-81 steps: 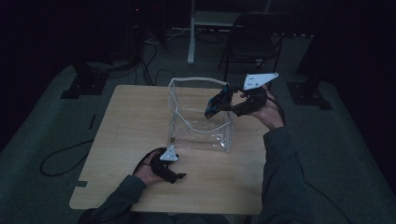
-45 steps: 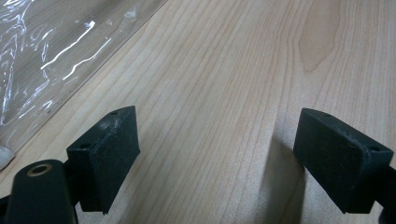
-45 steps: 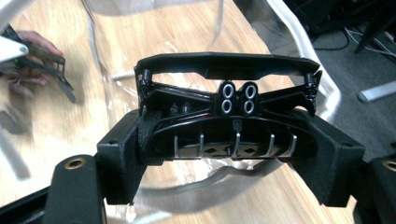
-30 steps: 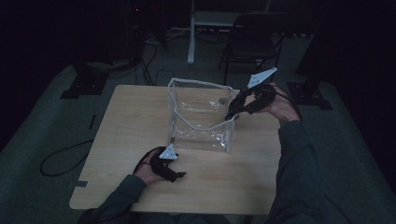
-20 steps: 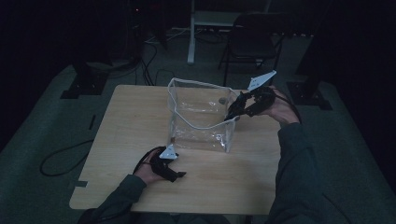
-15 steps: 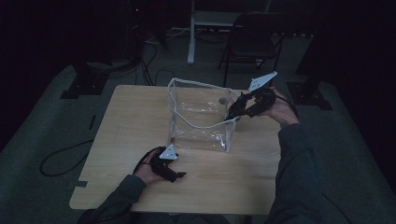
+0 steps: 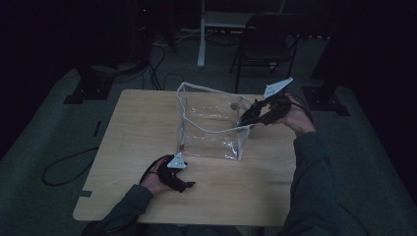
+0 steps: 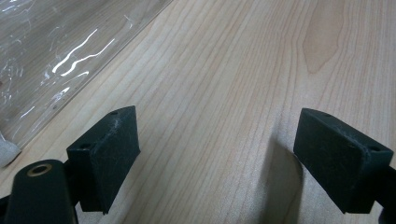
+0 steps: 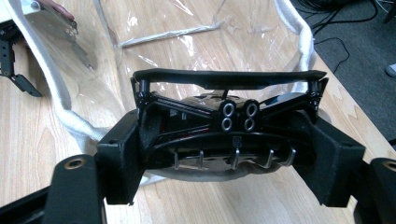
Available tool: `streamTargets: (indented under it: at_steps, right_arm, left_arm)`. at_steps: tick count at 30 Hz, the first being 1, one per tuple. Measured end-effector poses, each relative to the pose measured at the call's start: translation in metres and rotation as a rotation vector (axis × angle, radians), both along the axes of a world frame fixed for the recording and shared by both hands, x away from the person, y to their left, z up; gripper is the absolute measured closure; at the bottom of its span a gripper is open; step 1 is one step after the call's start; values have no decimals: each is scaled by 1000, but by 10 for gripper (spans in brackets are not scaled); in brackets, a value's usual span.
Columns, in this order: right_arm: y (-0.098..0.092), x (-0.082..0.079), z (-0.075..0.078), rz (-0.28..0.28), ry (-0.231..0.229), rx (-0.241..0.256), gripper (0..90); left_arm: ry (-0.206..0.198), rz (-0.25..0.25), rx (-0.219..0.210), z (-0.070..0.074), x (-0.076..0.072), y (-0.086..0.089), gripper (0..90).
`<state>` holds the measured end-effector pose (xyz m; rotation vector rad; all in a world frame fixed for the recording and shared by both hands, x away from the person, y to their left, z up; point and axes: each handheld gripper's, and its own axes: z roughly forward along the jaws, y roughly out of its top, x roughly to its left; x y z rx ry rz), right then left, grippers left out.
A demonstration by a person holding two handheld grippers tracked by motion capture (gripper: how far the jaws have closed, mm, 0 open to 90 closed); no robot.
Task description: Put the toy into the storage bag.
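Right now my right tongs (image 9: pixel 229 154) are clenched on a black hair clip (image 9: pixel 229 123), squeezed across its width with the metal teeth facing down, held over the right rim of the clear bag (image 7: pixel 209 135). The clip looks light and stiff, hard plastic with a spring, so I judge it could slip or snap open if I ease the pads unevenly; the broad sides where I hold it seem the safest place. The bag stands open in the middle of the worktop (image 7: pixel 137 128), thin, floppy and glossy, with a soft white cord edge (image 9: pixel 60 112) that I expect to sag under any push. It would be best taken by that edge. My left tongs (image 8: pixel 219 163) rest released on the near side of the worktop, just beside the bag's near wall, grasping nothing.
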<state>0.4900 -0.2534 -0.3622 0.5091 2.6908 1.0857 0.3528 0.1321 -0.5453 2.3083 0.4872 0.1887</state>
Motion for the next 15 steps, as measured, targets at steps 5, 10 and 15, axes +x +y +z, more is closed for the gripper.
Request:
streamTargets:
  at_steps: [5,10,15]
  right_arm:
    - [-2,-1,-4,3,-15,12,254]
    - [-5,-2,-7,3,-22,24,253]
    - [-7,-2,-10,2,-24,36,253]
  left_arm:
    - [0,0,0,0,0,0,145]
    - [0,0,0,0,0,0,146]
    - [0,0,0,0,0,0,145]
